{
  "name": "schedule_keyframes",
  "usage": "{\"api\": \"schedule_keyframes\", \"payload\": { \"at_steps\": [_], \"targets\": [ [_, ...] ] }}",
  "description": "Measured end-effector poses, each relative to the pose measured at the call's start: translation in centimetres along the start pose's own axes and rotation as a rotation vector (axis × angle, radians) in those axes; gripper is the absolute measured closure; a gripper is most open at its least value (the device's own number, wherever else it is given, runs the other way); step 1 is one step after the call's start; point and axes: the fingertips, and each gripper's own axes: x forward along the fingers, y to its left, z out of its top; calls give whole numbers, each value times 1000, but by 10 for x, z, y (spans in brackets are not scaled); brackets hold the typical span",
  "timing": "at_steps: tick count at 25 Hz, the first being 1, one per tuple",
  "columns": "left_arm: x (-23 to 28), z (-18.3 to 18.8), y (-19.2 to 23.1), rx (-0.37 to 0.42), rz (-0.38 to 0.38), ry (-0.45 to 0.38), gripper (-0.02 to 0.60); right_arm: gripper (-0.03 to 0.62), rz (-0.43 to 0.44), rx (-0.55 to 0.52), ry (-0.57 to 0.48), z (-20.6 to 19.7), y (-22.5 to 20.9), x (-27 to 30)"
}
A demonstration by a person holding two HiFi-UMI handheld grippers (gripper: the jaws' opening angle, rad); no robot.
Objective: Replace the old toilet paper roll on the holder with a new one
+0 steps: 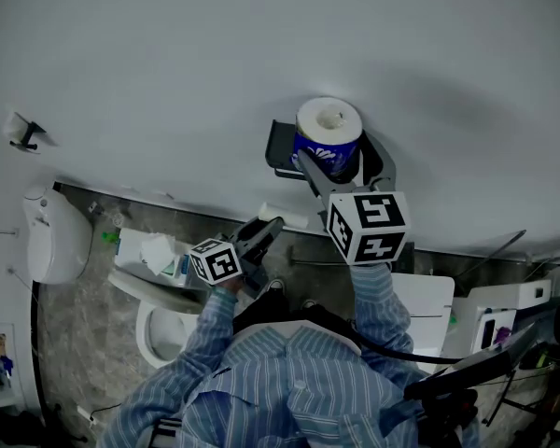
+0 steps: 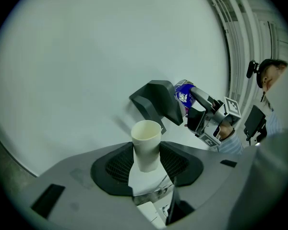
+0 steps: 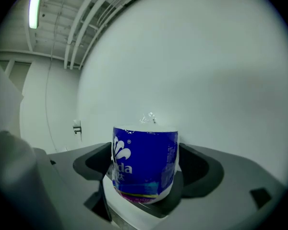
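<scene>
A new toilet paper roll in a blue wrapper [image 1: 329,134] [image 3: 145,162] stands upright on top of the dark grey wall holder [image 1: 280,147] [image 2: 156,103]. My right gripper [image 1: 315,168] [image 3: 144,169] reaches up to it. Its jaws stand wide on either side of the roll, and I see no pad pressing on it. My left gripper [image 1: 269,227] [image 2: 146,150] hangs lower and to the left, shut on an empty cardboard tube [image 2: 146,145] that stands upright between its jaws. The left gripper view also shows the blue roll [image 2: 183,95] and the right gripper [image 2: 201,115] at the holder.
A toilet [image 1: 154,329] sits below left, with a tissue pack [image 1: 155,253] on its tank. A white dispenser [image 1: 52,236] and a hook [image 1: 23,133] are on the wall at left. White boxes [image 1: 504,311] and cables lie at the right.
</scene>
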Motion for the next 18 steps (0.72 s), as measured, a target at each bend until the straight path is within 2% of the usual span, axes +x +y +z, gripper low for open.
{"api": "schedule_keyframes", "payload": {
  "at_steps": [5,10,18],
  "targets": [
    [0,-3,0,8,5,11,410,175,-25,-22,51,-1,1,15],
    [-1,-4,2,9,11,12,410,168,-28,-17,47,0,-1,18],
    [-1,-5,0,0,-6,18,410,164,54,-17,-26,2,3,19]
  ]
}}
